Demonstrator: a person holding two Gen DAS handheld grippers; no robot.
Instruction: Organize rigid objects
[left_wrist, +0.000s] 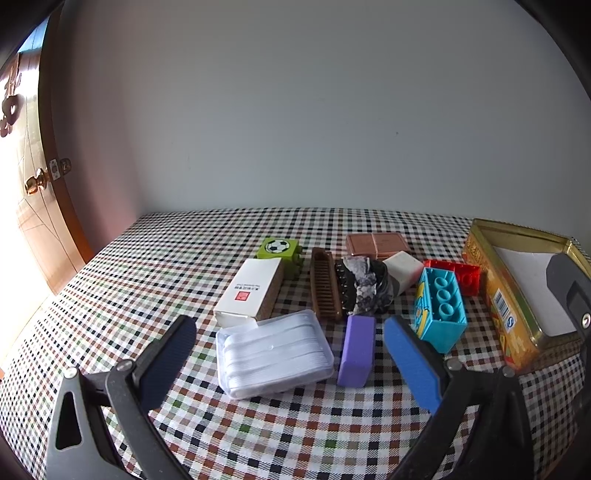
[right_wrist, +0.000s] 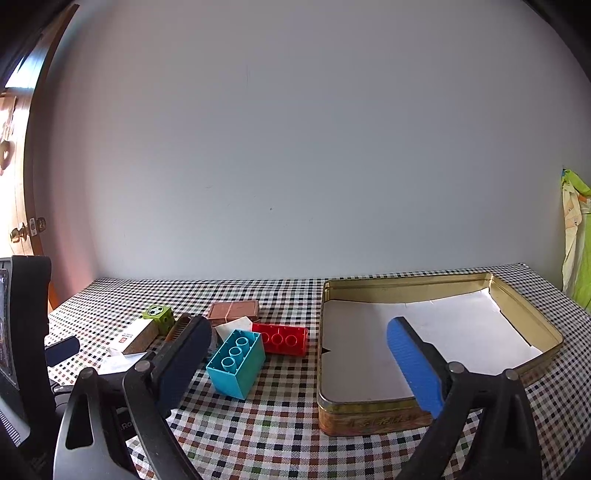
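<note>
- Both grippers, left (left_wrist: 291, 354) and right (right_wrist: 299, 354), hang spread and empty, nothing picked yet.
- Tin (right_wrist: 524, 314) at right frame sits empty.
- Likely next: pinch the teal brick (right_wrist: 236, 363) squarely.

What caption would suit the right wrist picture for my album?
Open right gripper hovers over a checkered tablecloth, between a turquoise building block and a paper-lined gold tin.

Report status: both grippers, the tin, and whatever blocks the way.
Left gripper open, over clear box. Right gripper open, empty, near the tin. Tin holds only white paper. Teal brick lies nearest; nothing blocks.
</note>
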